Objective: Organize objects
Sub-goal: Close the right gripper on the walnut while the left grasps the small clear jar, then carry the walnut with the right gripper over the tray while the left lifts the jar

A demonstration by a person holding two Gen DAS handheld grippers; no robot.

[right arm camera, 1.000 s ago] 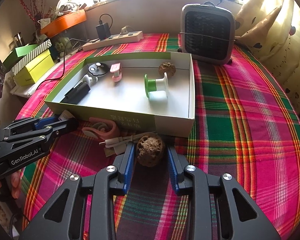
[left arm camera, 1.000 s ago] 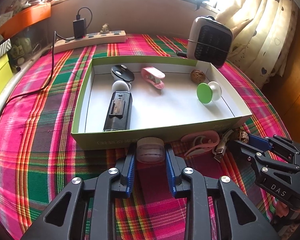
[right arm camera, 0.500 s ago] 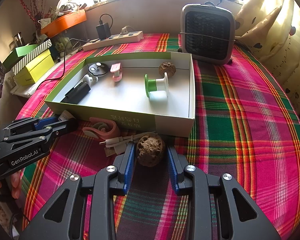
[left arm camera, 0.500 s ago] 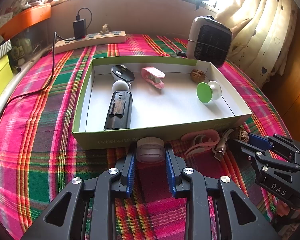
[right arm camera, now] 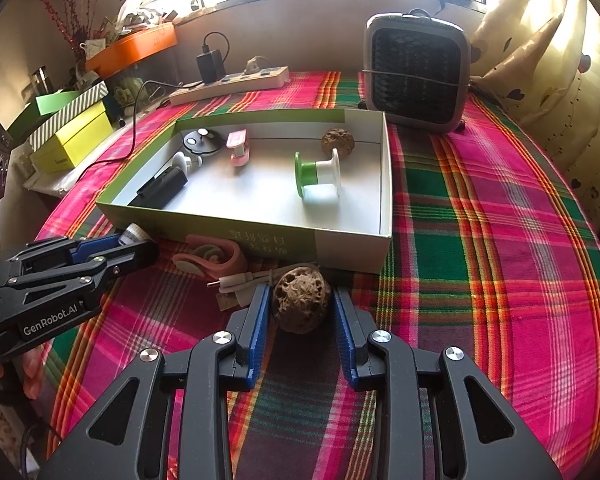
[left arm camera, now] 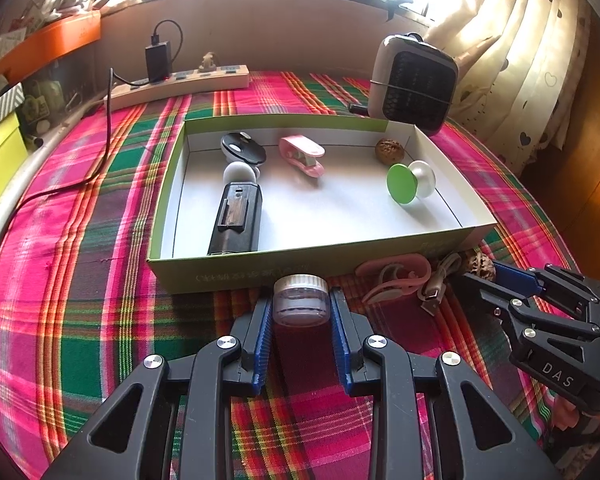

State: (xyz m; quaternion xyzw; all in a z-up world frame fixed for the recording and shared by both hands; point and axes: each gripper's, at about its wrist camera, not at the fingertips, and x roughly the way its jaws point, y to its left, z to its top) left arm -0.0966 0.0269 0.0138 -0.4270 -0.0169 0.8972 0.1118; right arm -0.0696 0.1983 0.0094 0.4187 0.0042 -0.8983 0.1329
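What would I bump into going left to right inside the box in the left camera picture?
Black stick → pink clip → walnut → green spool.

Two walnuts (right arm camera: 302,304) (right arm camera: 337,142) showed; one small jar (left arm camera: 300,305); one green-ended spool (right arm camera: 318,174); one pink clip (left arm camera: 302,156); one tray (right arm camera: 352,246); one heater (right arm camera: 416,76); two grippers (left arm camera: 300,312) (right arm camera: 302,312).
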